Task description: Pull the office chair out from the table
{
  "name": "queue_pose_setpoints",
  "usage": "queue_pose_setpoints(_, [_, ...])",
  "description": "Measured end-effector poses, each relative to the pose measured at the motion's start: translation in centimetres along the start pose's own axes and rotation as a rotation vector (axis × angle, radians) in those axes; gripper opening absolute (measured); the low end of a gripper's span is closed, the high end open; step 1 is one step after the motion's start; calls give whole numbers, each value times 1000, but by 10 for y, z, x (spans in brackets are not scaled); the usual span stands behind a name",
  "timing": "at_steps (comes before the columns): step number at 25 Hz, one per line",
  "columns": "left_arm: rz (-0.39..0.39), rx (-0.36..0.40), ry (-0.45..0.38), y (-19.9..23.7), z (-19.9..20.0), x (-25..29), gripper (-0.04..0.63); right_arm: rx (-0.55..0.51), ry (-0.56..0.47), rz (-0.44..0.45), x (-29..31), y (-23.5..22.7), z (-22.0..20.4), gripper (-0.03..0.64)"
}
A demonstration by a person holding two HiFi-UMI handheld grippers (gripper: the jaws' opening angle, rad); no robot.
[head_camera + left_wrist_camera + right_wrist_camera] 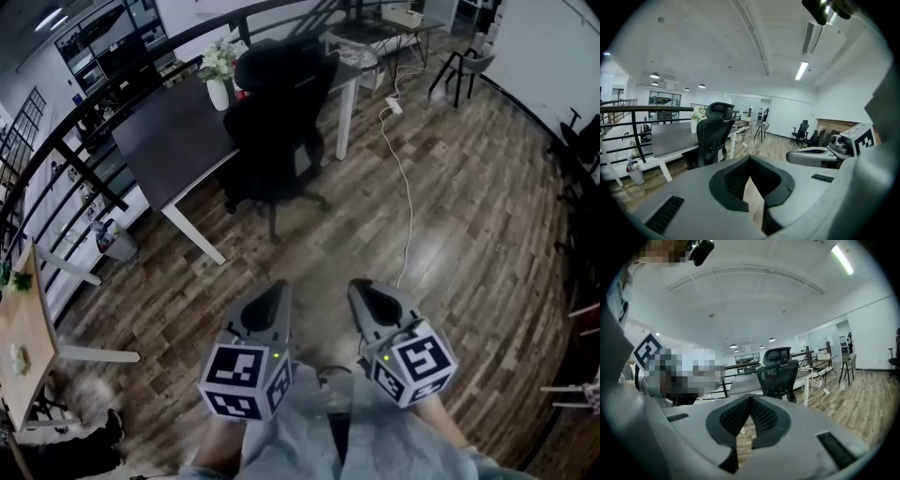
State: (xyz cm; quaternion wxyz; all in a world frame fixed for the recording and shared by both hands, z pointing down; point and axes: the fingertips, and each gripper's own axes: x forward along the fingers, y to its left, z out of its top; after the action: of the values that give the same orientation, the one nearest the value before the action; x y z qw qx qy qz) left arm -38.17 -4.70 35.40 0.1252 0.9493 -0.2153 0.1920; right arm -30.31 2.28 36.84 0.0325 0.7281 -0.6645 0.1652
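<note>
The office chair (277, 131), tucked at the table (169, 141) edge, stood well ahead, slightly left of my left gripper (273, 292) and right gripper (360, 291), fingers (761, 416) clenched empty.

Seat of office chair (278, 131) mostly hidden

White flowers (217, 59) in a pale vase (217, 94) up top, with a black railing (70, 131) running just behind. A white cable (405, 192) snakes across the wood-plank floor (478, 225) from a power strip (393, 106). There's a small bin (115, 244) down by the railing, a dark stool (457, 67) far right, and a strip light (801, 70) glowing overhead.
</note>
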Motion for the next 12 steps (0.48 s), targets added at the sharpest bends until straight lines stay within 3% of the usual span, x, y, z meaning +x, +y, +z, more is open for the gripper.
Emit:
queue_pose_setpoints(6, [11, 6, -11, -28, 8, 15, 11, 1, -12, -16, -23, -32, 0, 3])
queue_pose_setpoints(12, [22, 59, -43, -57, 17, 32, 11, 1, -38, -69, -47, -76, -6, 4])
